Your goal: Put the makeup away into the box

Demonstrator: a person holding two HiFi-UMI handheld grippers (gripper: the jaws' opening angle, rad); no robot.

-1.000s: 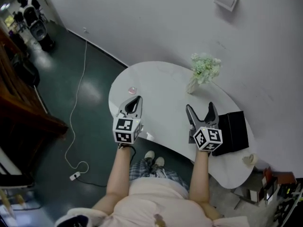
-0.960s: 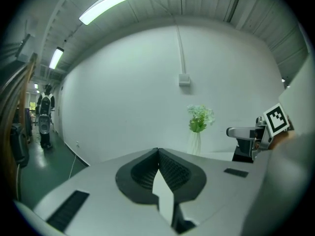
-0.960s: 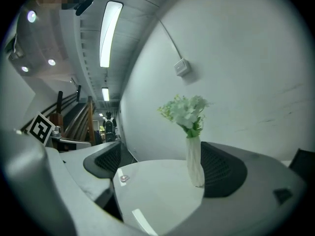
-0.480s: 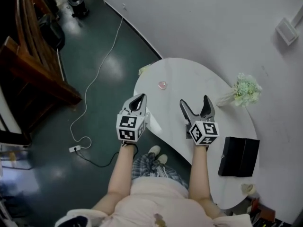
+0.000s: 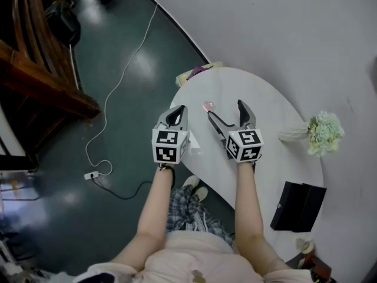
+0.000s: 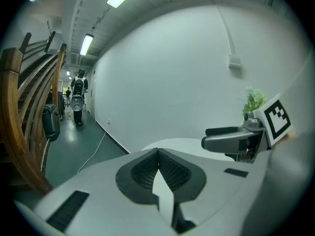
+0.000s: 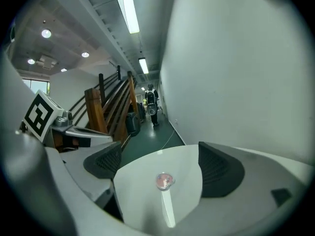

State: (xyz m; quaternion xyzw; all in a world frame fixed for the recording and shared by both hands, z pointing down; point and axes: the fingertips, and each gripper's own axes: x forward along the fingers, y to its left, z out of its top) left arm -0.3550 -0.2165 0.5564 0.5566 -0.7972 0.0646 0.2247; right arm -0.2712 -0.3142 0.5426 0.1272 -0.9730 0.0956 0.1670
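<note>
Noted: right gripper jaws wide apart, empty — the pink makeup compact lies on the table just ahead, upper centre of frame; left gripper jaws pressed together, empty. Advise straddling the compact squarely before closing — the black box waits lower right.

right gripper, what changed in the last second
The right gripper has swung left across the table, away from the black box it was beside, and now has the pink compact just ahead of its open jaws. The left gripper shifted left too, to the table's edge. Unchanged: right jaws open, left shut, nothing held; compact and box lie where they were.
</note>
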